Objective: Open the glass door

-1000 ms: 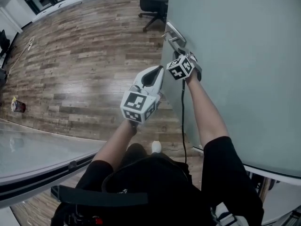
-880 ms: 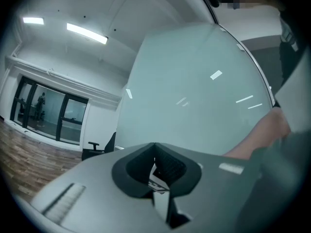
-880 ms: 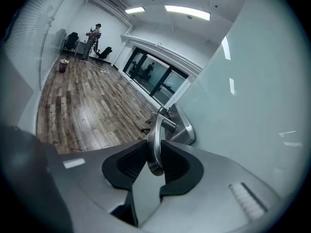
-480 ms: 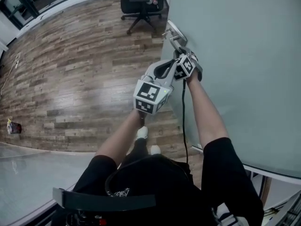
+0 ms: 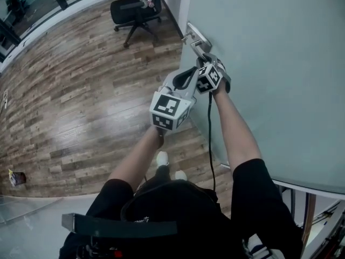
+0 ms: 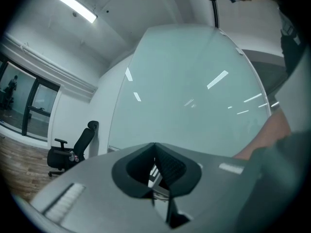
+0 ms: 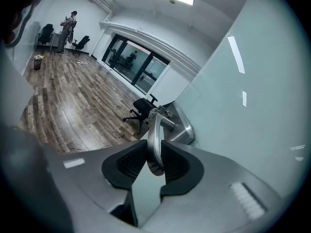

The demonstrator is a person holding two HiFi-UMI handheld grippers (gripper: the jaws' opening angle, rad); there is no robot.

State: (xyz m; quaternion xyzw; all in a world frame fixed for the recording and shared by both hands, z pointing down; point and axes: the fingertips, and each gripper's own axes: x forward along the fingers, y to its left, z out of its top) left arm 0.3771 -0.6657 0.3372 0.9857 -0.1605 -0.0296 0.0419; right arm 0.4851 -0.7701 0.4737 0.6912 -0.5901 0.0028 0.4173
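Observation:
The frosted glass door [image 5: 269, 63] stands at the right of the head view, with a metal lever handle [image 5: 195, 43] near its left edge. My right gripper [image 5: 209, 65] is shut on that handle. In the right gripper view the handle's lever [image 7: 153, 135] runs between the pads, which press on it from both sides, so my right gripper [image 7: 154, 160] holds it. My left gripper [image 5: 186, 79] hangs just left of the right one, pointing level at the door. Its jaws are together with nothing between them in the left gripper view [image 6: 155, 165], where the glass door [image 6: 194, 86] fills the background.
A black office chair [image 5: 135, 8] stands on the wood floor [image 5: 91, 90] beyond the door's edge. A small red object [image 5: 16, 178] lies at the far left. A cable [image 5: 210, 134] hangs along my right arm. Dark-framed windows [image 7: 133, 62] line the far wall.
My left gripper has moved up and right, close beside the right gripper. The right gripper has stayed on the handle. The floor and chair have shifted left in view as the door swings.

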